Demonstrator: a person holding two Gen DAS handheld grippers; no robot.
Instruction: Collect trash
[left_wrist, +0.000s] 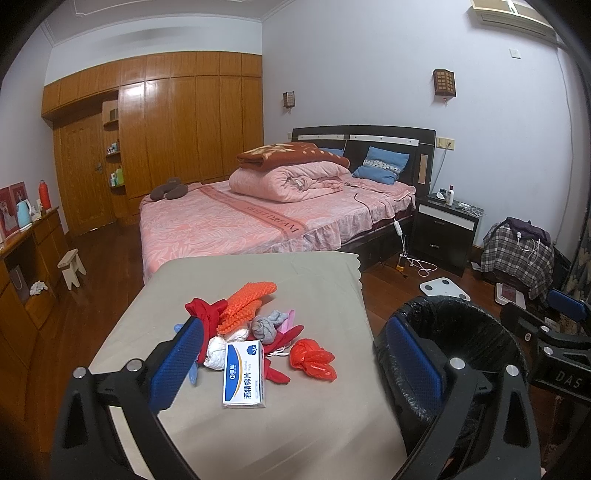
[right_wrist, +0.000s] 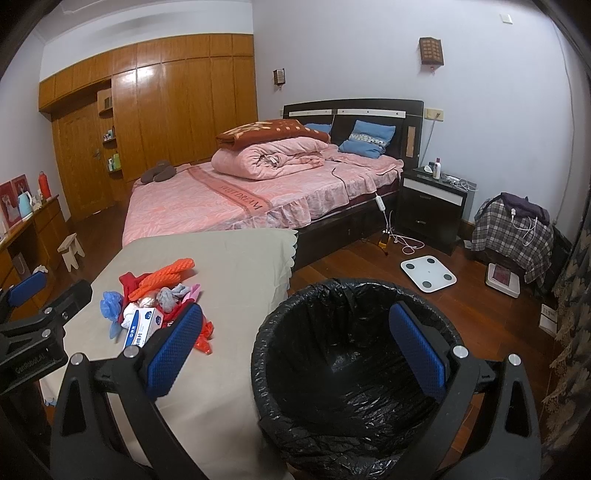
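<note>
A pile of trash lies on a beige-covered table (left_wrist: 295, 424): a white and blue box (left_wrist: 244, 373), a crumpled red bag (left_wrist: 312, 359), an orange knitted piece (left_wrist: 245, 304), a grey rag (left_wrist: 267, 326), red cloth and white wads. The pile also shows in the right wrist view, with the box (right_wrist: 142, 326) and a blue plastic bag (right_wrist: 110, 306). A bin with a black liner (right_wrist: 343, 369) stands right of the table; its rim shows in the left wrist view (left_wrist: 461, 314). My left gripper (left_wrist: 295, 362) is open above the pile's near side. My right gripper (right_wrist: 295, 347) is open over the bin's rim.
A bed (left_wrist: 258, 221) with pink bedding stands behind the table. A black nightstand (left_wrist: 443, 229), a white scale (right_wrist: 428, 273), cables and a plaid-covered seat (right_wrist: 513, 229) are on the right. A wooden dresser (left_wrist: 26, 266) and small stool (left_wrist: 72, 267) are on the left.
</note>
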